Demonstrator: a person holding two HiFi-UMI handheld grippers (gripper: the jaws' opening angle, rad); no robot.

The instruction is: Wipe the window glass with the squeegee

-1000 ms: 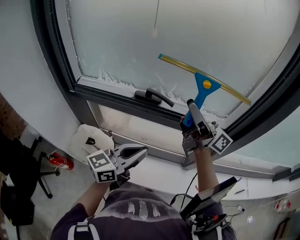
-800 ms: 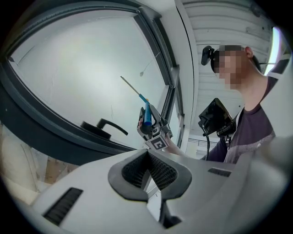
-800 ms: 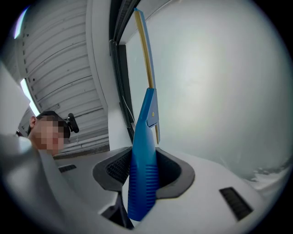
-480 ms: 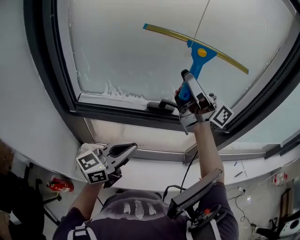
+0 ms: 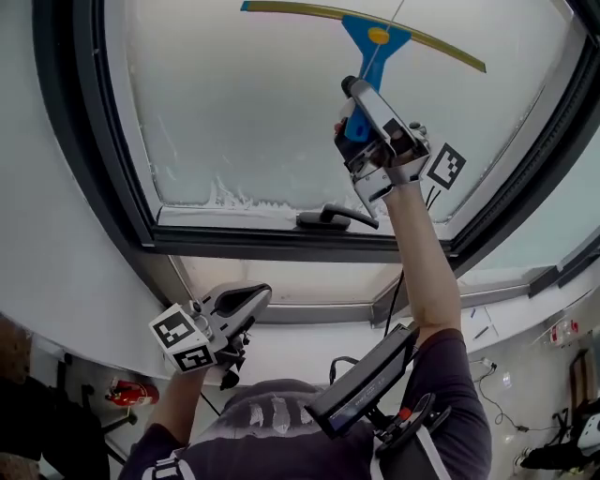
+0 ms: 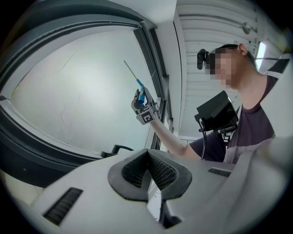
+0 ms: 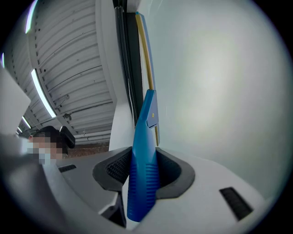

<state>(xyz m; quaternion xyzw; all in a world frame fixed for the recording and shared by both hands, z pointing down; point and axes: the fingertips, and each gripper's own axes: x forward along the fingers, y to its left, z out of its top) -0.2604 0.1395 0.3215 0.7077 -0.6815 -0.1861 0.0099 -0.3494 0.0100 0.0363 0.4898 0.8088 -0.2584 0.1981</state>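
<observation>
My right gripper [image 5: 354,111] was raised high in front of the window glass [image 5: 253,112], jaws clamped on the ribbed blue handle of the squeegee [image 5: 375,49]. In the right gripper view the handle sat squarely between the pads [image 7: 168,170] and stood up out of them toward the pane. The yellow blade [image 5: 291,8] was near the top edge of the head view, running across the glass with a slight tilt, right end lower. I couldn't confirm blade contact with the pane from any view.

My left gripper [image 5: 246,302] was low, well below the dark window frame [image 5: 112,169] and well apart from the squeegee. Its jaws were closed together with nothing between them.

A white residue band [image 5: 234,199] ran along the bottom edge of the glass, just above the black window handle [image 5: 333,218].
</observation>
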